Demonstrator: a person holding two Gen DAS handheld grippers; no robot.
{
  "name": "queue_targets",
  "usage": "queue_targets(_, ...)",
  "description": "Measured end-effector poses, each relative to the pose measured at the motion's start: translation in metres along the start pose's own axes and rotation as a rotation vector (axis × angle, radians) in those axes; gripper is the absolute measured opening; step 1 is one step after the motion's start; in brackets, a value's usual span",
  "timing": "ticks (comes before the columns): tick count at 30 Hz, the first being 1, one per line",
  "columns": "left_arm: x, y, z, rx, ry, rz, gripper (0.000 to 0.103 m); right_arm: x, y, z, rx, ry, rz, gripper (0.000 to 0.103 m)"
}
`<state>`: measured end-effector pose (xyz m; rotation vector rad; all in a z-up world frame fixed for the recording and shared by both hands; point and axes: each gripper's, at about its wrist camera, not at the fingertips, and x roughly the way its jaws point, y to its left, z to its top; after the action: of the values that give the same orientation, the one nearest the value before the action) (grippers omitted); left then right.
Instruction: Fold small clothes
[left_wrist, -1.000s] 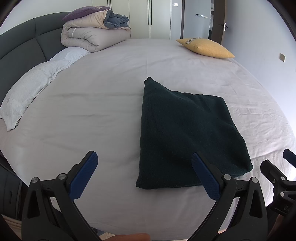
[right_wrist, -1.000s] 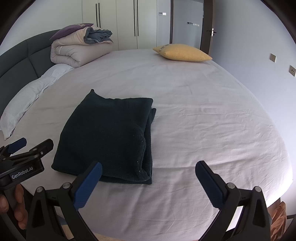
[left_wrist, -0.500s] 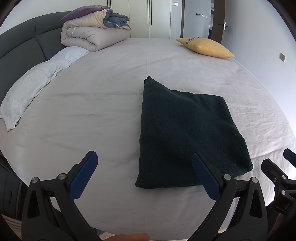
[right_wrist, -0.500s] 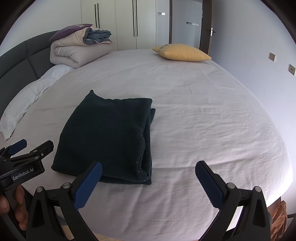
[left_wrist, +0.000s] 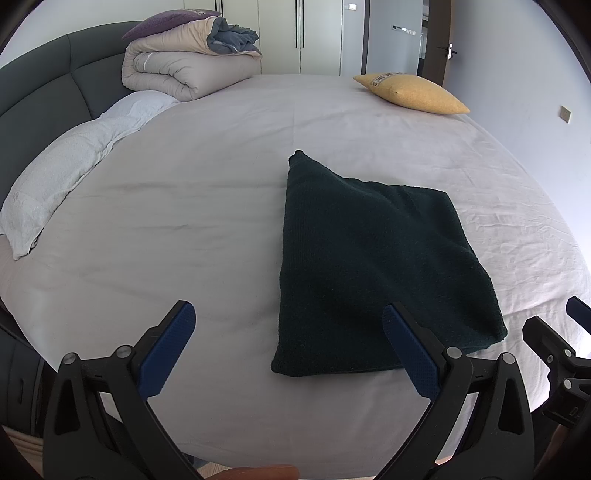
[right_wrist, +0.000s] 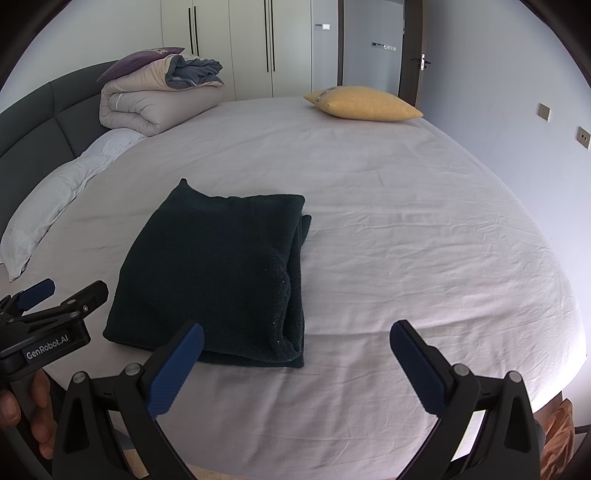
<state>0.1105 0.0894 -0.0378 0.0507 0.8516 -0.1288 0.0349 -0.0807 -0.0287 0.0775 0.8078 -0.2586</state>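
A dark green folded cloth (left_wrist: 373, 266) lies flat on the white bed sheet (left_wrist: 184, 206); it also shows in the right wrist view (right_wrist: 218, 273), with its layered edge to the right. My left gripper (left_wrist: 288, 350) is open and empty, hovering near the bed's front edge, its right finger over the cloth's near edge. My right gripper (right_wrist: 295, 365) is open and empty, just in front of the cloth's near right corner. The left gripper also shows at the left edge of the right wrist view (right_wrist: 55, 299).
A rolled beige duvet with a purple cushion (left_wrist: 188, 62) and a white pillow (left_wrist: 66, 173) lie by the dark headboard (left_wrist: 40, 96). A yellow cushion (left_wrist: 410, 92) sits at the far side. Wardrobe doors (right_wrist: 258, 48) and a wall stand behind.
Almost nothing differs; the cloth lies as before and both grippers stay open in nearly the same place.
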Motion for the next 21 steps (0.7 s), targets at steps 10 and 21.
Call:
queue_targets(10,0.0018,0.0024,-0.0006,0.0,0.004,-0.002,0.103,0.0007,-0.0003,0.0,0.001,0.001,0.001,0.103)
queue_targets(21,0.0045,0.0057,-0.0007,0.002,0.013,-0.011,0.103,0.0018,0.0018,-0.0028,0.004,0.005,0.003,0.103)
